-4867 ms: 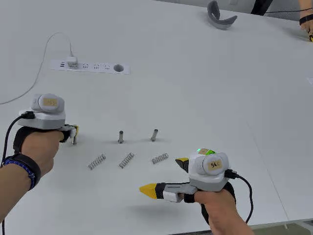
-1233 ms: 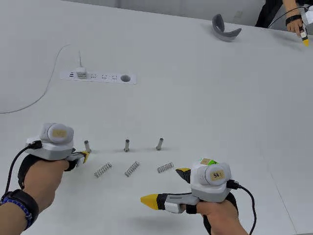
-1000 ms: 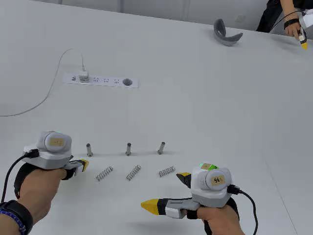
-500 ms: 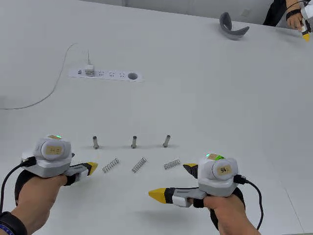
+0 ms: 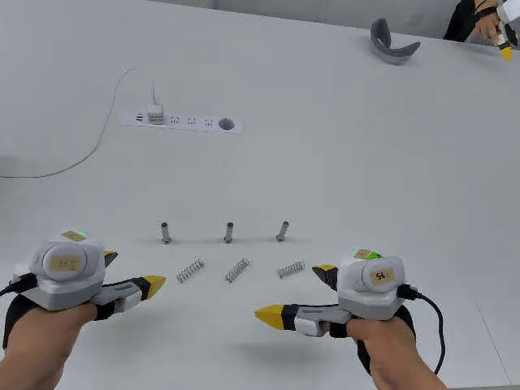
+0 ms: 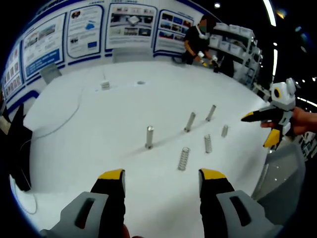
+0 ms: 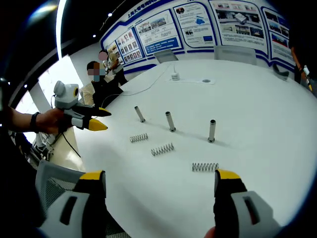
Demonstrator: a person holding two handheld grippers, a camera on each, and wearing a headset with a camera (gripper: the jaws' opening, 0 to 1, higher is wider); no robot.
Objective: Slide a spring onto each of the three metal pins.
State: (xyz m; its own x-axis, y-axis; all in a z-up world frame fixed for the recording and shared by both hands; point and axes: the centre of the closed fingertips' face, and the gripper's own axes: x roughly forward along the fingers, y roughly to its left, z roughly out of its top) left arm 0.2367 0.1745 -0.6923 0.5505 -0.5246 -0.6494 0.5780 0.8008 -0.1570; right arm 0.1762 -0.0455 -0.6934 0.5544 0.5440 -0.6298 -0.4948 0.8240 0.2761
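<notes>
Just beyond our right gripper [image 5: 296,292], the right spring [image 5: 291,269] is lying flat on the bench [image 5: 366,162], its long axis running across our jaws, which are standing wide apart and empty. Our left gripper [image 5: 130,270], likewise gaping, is sitting nearer the left spring [image 5: 190,270]. We are counting three springs, with the middle spring [image 5: 237,270] between, and three upright pins in a row beyond: left pin [image 5: 166,234], middle pin [image 5: 228,233], right pin [image 5: 282,231], all standing bare of springs.
</notes>
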